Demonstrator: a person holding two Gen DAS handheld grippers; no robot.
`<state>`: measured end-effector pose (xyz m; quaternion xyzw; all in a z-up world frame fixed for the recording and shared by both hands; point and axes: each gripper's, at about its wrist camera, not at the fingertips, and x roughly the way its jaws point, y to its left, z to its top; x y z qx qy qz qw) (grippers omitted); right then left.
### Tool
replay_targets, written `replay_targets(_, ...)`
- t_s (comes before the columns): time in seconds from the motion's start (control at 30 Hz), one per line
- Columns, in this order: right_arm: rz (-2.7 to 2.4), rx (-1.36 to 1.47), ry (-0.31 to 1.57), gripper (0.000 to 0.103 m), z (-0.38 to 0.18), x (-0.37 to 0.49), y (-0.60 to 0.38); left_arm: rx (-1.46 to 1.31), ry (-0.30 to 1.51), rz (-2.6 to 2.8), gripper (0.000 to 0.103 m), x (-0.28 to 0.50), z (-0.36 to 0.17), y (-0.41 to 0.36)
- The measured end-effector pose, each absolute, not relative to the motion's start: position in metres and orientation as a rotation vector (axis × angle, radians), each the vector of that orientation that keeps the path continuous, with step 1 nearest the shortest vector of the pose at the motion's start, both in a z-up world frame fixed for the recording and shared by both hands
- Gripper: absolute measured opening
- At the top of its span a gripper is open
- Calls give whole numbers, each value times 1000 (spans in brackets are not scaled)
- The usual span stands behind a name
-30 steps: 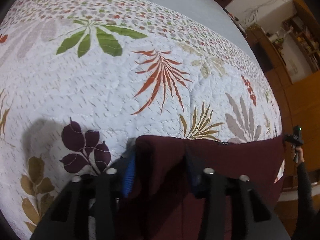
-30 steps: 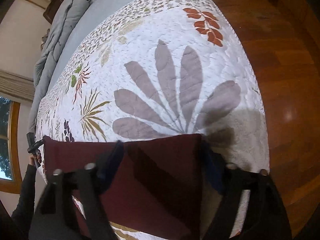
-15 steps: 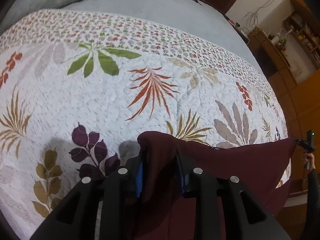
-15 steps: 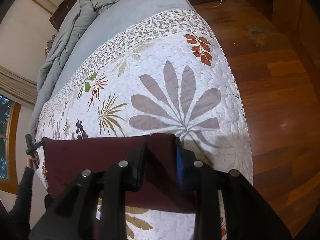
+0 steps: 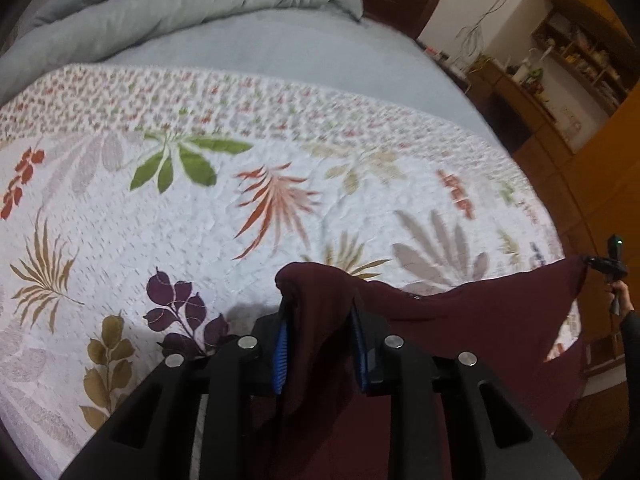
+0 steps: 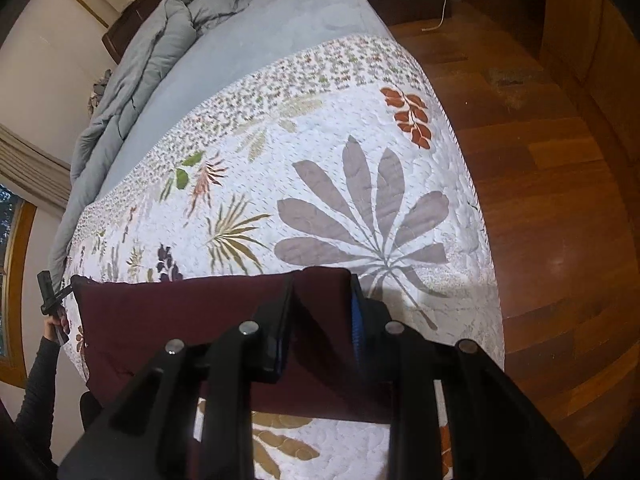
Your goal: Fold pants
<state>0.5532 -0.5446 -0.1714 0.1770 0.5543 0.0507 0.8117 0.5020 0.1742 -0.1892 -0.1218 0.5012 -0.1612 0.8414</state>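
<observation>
The dark maroon pants (image 5: 472, 320) hang stretched between my two grippers above the leaf-print quilt (image 5: 200, 220). My left gripper (image 5: 320, 320) is shut on one corner of the pants, the cloth bunched between its blue pads. My right gripper (image 6: 320, 300) is shut on the other corner of the pants (image 6: 180, 320). The right gripper shows far right in the left wrist view (image 5: 596, 264), and the left gripper shows far left in the right wrist view (image 6: 66, 292). The lower part of the pants hangs below, out of sight.
A rumpled grey duvet (image 5: 180, 0) lies at the head of the bed, on a grey sheet (image 5: 300, 52). Wooden floor (image 6: 560, 180) runs along the bed's right side. Shelves and a dresser (image 5: 560, 68) stand by the wall. A window (image 6: 12, 260) is at the left.
Both grippers closed on the pants' corners and lifted them; the cloth now hangs taut between them, higher above the quilt, with more of the bed's head in view.
</observation>
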Motion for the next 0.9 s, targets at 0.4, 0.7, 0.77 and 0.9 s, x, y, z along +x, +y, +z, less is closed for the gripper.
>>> replay_targets(0.4, 58, 356, 969, 22, -97, 411, -547, -323, 775, -478, 25, 352, -68, 173)
replay_targets(0.7, -64, 416, 914, 24, -152, 254, -530, -403, 859, -489, 27, 203, -123, 196)
replay_targets(0.77, -87, 412, 954, 26, -172, 239, -517, -425, 935, -453, 27, 190, -154, 202)
replay_targets(0.9, -150, 460, 993, 40, -194, 221, -505, -471, 1068, -381, 41, 181, -194, 210)
